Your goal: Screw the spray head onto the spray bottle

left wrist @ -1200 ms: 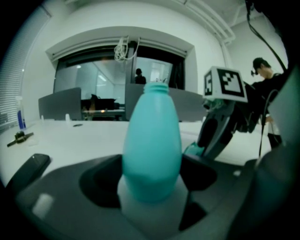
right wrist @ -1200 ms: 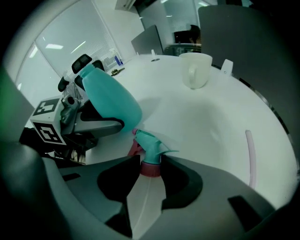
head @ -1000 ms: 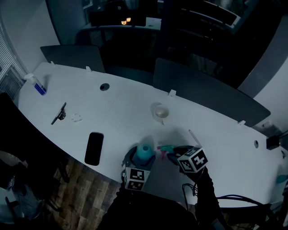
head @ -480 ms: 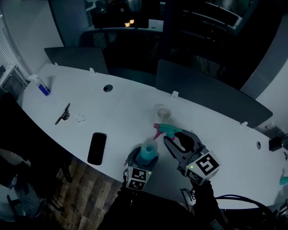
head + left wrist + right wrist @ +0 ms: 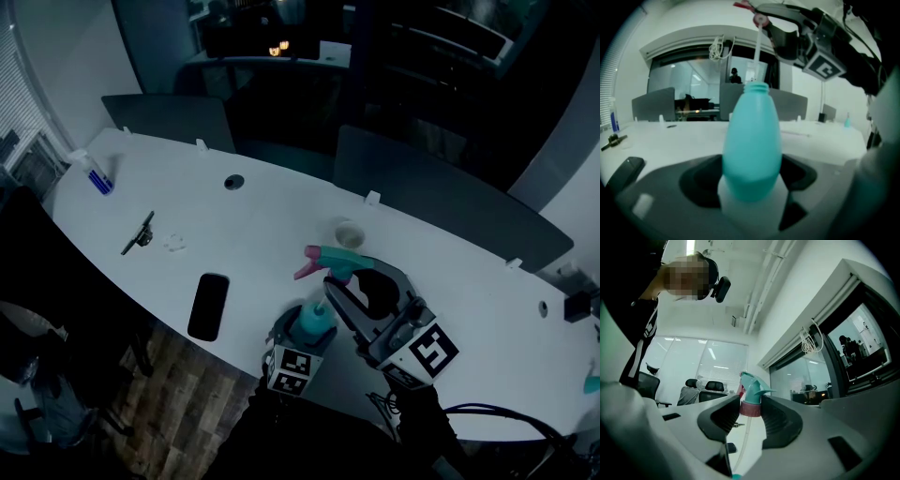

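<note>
A teal spray bottle (image 5: 311, 321) stands upright near the table's front edge, and my left gripper (image 5: 298, 339) is shut on its lower body. In the left gripper view the bottle (image 5: 751, 145) fills the middle, its open neck at the top. My right gripper (image 5: 352, 277) is shut on the teal spray head (image 5: 328, 258) at its pink collar (image 5: 751, 408), and holds it above and just behind the bottle. The pink trigger points left. The head's thin tube (image 5: 756, 51) hangs down to the bottle's mouth. I cannot tell whether its end is inside.
On the white table (image 5: 262, 220) lie a black phone (image 5: 208, 306), a small white cup (image 5: 350, 233), a black clip (image 5: 139, 233) and a small blue-labelled bottle (image 5: 97, 174). Grey partitions (image 5: 441, 202) line the far edge. Cables trail at the lower right.
My right gripper has lifted the spray head from table level beside the bottle to above it, and the tube now hangs over the neck. The left gripper and bottle stay put.
</note>
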